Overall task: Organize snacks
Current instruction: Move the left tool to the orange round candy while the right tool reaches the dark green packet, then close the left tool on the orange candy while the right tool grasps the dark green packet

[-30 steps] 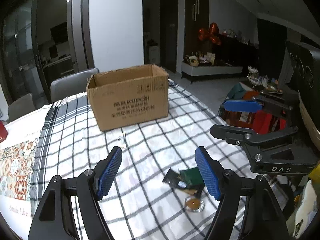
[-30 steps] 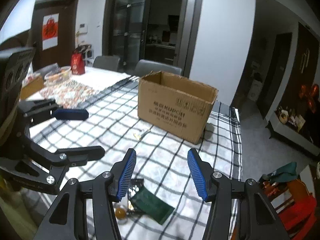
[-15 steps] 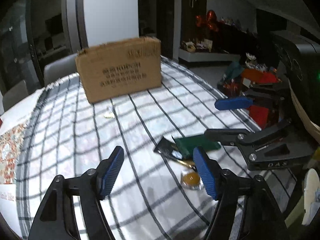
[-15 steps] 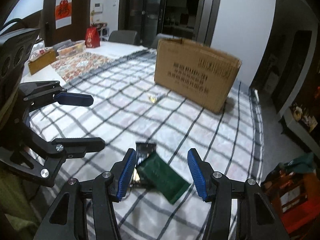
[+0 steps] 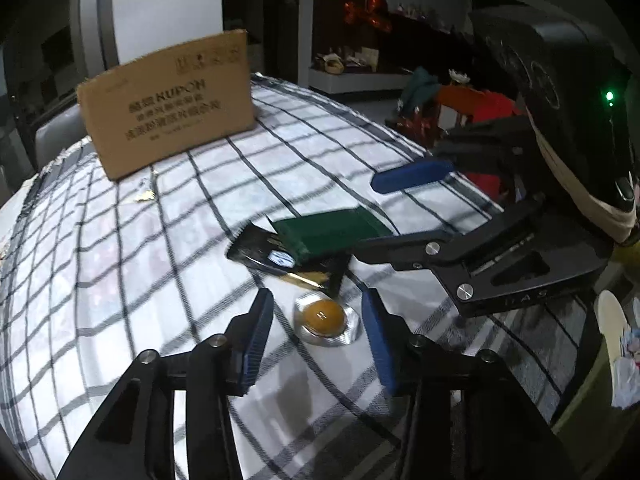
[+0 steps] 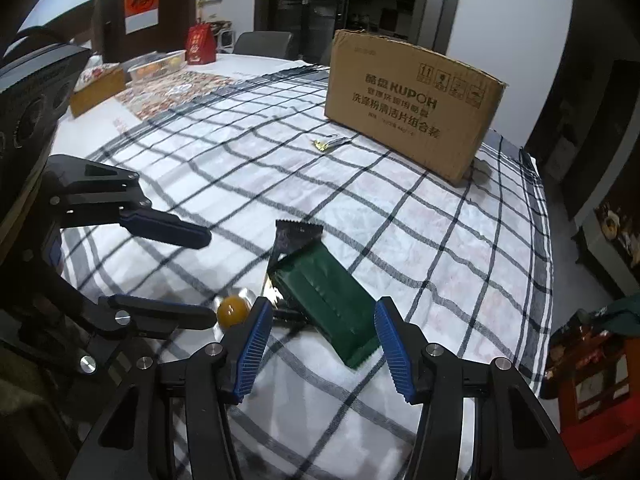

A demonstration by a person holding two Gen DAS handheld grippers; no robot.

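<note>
A green snack packet lies across a black packet on the checked tablecloth; both show in the left wrist view, the green packet over the black packet. An orange jelly cup sits just in front of my open left gripper, between its fingertips. My open right gripper hovers low over the near end of the green packet. The jelly cup shows beside its left finger. A brown cardboard box stands at the far side of the table.
A small gold wrapper lies in front of the box. A red bag, a clear container and a yellow box stand at the far left. The table edge runs along the right, with red items on the floor below.
Both grippers have dropped and moved forward toward the snacks. The jelly cup now lies between the left fingertips and the green packet under the right gripper. Both jaws stay open.
</note>
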